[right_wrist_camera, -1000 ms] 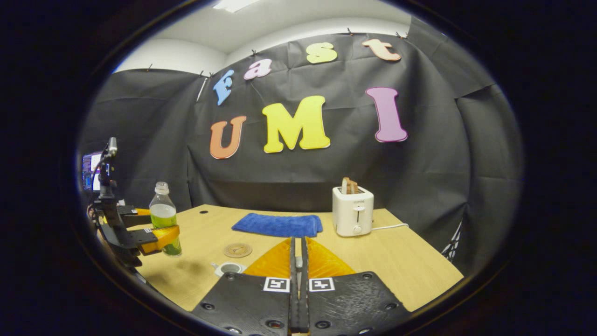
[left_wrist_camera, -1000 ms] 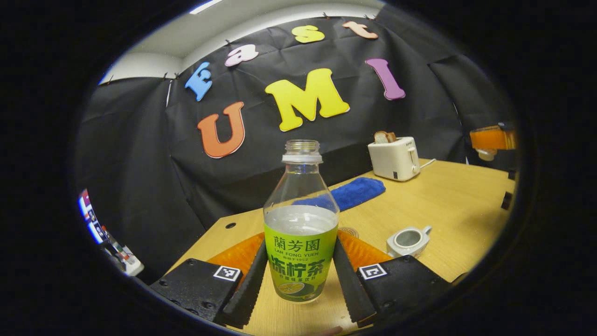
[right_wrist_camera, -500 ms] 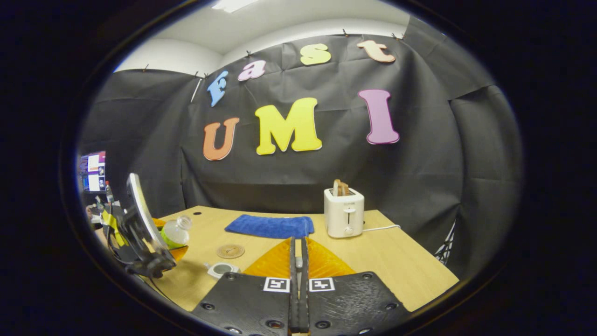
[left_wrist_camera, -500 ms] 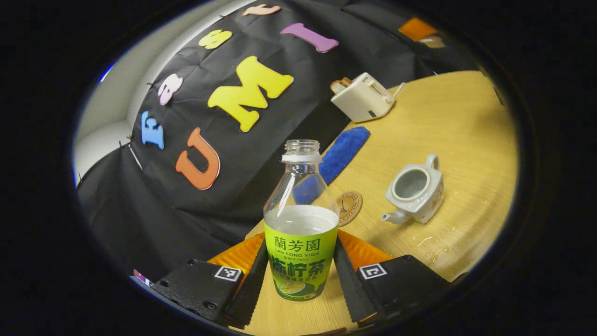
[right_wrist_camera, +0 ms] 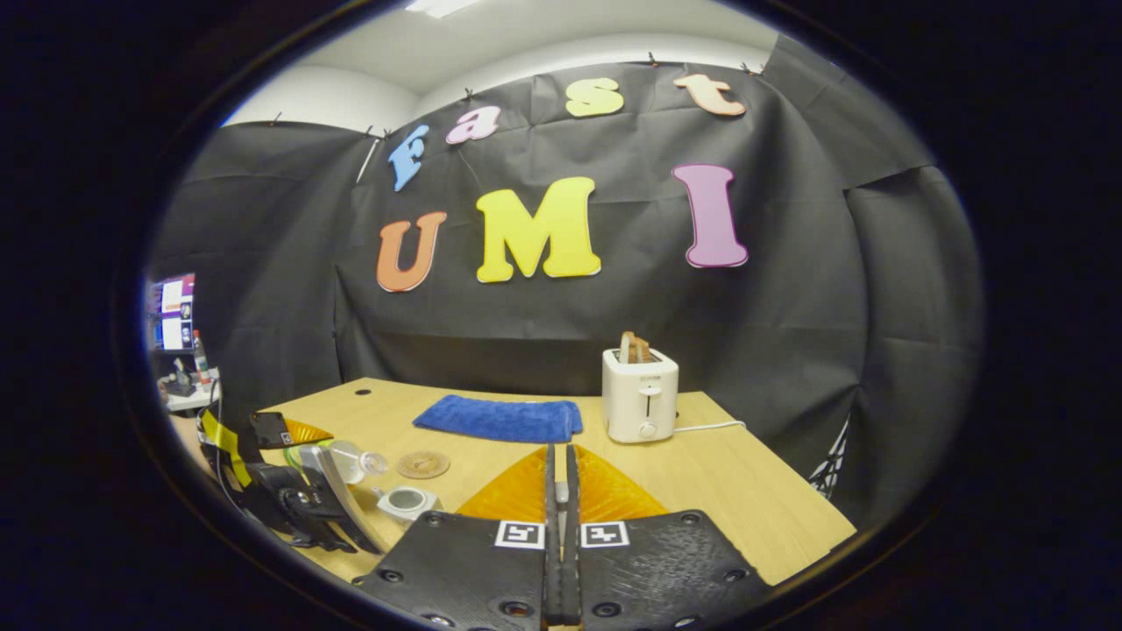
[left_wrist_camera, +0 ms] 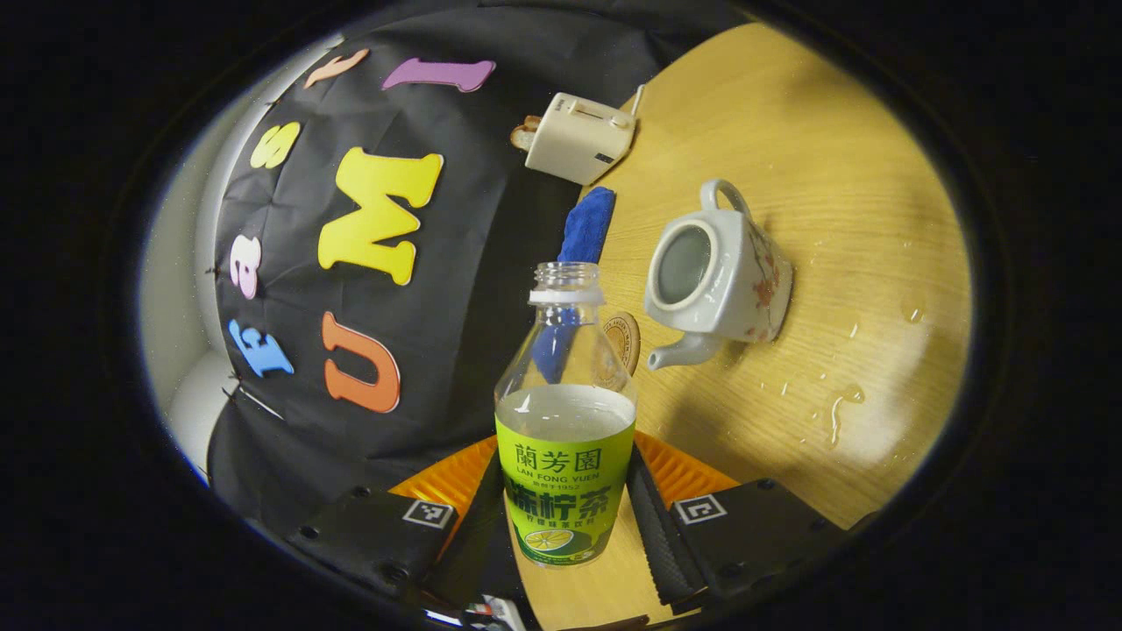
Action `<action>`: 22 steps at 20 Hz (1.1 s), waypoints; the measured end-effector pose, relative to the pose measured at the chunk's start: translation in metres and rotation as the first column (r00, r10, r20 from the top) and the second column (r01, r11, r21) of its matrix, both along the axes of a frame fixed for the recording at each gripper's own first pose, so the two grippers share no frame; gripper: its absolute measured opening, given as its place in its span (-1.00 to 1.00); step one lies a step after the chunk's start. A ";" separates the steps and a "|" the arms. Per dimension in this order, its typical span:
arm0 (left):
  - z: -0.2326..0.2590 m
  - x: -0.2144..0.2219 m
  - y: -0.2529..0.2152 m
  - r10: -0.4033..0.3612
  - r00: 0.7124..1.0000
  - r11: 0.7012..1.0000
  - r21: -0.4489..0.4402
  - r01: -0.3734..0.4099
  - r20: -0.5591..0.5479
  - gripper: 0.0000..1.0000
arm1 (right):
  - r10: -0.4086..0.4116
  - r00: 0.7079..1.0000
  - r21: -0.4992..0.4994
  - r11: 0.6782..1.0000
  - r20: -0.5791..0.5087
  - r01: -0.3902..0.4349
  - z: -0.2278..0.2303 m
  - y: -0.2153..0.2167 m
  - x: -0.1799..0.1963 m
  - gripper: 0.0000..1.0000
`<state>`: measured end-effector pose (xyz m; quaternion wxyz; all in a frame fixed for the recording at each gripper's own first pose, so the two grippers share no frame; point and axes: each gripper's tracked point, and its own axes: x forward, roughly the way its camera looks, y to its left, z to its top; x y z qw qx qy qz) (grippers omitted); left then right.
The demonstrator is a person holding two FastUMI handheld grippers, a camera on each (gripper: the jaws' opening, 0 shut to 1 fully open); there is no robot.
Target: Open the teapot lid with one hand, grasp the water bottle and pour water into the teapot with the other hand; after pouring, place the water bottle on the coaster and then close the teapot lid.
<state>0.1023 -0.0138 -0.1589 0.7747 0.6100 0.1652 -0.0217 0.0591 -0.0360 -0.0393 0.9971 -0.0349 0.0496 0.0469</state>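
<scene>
Water bottle (left_wrist_camera: 565, 438) tipped further toward teapot (left_wrist_camera: 719, 272), clamped between left jaws.

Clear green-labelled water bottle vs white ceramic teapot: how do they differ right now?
The clear green-labelled water bottle is gripped between the left gripper fingers and tipped toward the pot; the white ceramic teapot stands free on the wooden table. The bottle is tall and see-through, the teapot squat and opaque. Both are open-topped.

The table (right_wrist_camera: 745, 491) is light wood with a small round hole near its far left corner. Sitting on it: a lidless white teapot (left_wrist_camera: 723, 272), a round coaster (right_wrist_camera: 422, 464), a folded blue cloth (right_wrist_camera: 500, 418), a white toaster (right_wrist_camera: 640, 406), plus what look like water splashes (left_wrist_camera: 833, 407) near the teapot.
</scene>
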 end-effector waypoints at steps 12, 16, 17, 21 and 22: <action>0.019 0.000 -0.011 -0.061 0.998 0.920 0.386 0.070 -0.035 0.52 | 0.002 1.000 -0.023 1.000 -0.020 -0.002 -0.007 0.000 0.003 -0.98; 0.019 0.002 -0.014 -0.057 0.997 0.887 0.455 0.075 -0.053 0.51 | 0.002 1.000 -0.027 1.000 -0.024 -0.003 -0.007 0.000 0.004 -0.99; 0.019 0.003 -0.015 -0.056 0.997 0.881 0.466 0.075 -0.056 0.51 | 0.003 1.000 -0.026 1.000 -0.023 -0.004 -0.008 0.000 0.004 -0.99; 0.019 0.001 -0.016 -0.055 0.997 0.865 0.496 0.078 -0.061 0.52 | 0.000 1.000 -0.028 1.000 -0.025 -0.001 -0.008 -0.003 0.004 -1.00; 0.022 0.002 -0.016 -0.052 0.997 0.860 0.505 0.075 -0.059 0.51 | -0.001 1.000 -0.029 1.000 -0.025 0.001 -0.008 -0.004 0.004 -0.99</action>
